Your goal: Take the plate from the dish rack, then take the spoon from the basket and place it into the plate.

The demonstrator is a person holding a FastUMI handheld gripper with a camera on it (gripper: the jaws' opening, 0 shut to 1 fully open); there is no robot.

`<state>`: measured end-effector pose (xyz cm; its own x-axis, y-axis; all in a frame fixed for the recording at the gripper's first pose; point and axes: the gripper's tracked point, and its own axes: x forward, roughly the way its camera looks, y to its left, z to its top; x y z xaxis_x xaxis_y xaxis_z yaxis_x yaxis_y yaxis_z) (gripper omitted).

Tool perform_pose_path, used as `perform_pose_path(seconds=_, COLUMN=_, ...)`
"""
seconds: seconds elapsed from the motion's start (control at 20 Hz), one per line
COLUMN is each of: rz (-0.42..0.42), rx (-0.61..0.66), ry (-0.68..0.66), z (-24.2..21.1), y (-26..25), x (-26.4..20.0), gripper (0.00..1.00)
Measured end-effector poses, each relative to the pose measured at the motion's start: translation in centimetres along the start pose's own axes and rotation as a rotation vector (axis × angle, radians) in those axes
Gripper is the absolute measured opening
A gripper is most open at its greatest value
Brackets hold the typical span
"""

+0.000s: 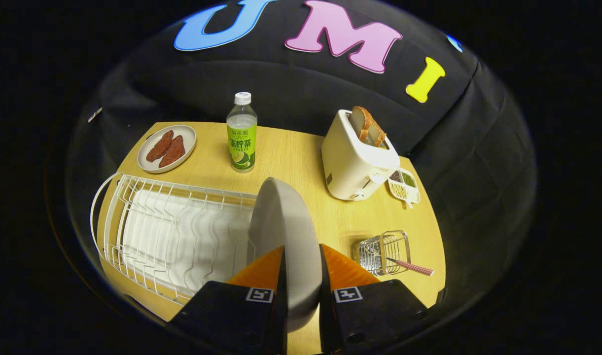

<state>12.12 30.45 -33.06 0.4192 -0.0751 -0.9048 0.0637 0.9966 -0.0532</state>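
Jaws of gripper [301, 276] pinched on rim of plate [286, 236], held on edge above right end of dish rack [172, 231]. Risks: thin rim grip slipping, plate twisting or clipping rack wires. Spoon [410, 266] waits in basket [382, 252] near table's right edge.

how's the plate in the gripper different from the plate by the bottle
The gripped plate stands on edge, clamped between the hand-held gripper fingers beside the dish rack; the far plate lies flat on the table. The gripped plate is empty; the far plate carries two reddish-brown pieces. Both are pale and rounded.
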Motion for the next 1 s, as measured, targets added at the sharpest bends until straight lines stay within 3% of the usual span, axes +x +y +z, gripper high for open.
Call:
perform_pose_path(seconds=0.15, rz=-0.053, rx=-0.065, ry=-0.063, z=2.0, y=-0.7, x=-0.9, gripper=0.29)
perform_pose_path(seconds=1.0, rz=-0.121, rx=-0.073, ry=-0.261, z=7.7, y=-3.1, x=-5.6, gripper=0.29)
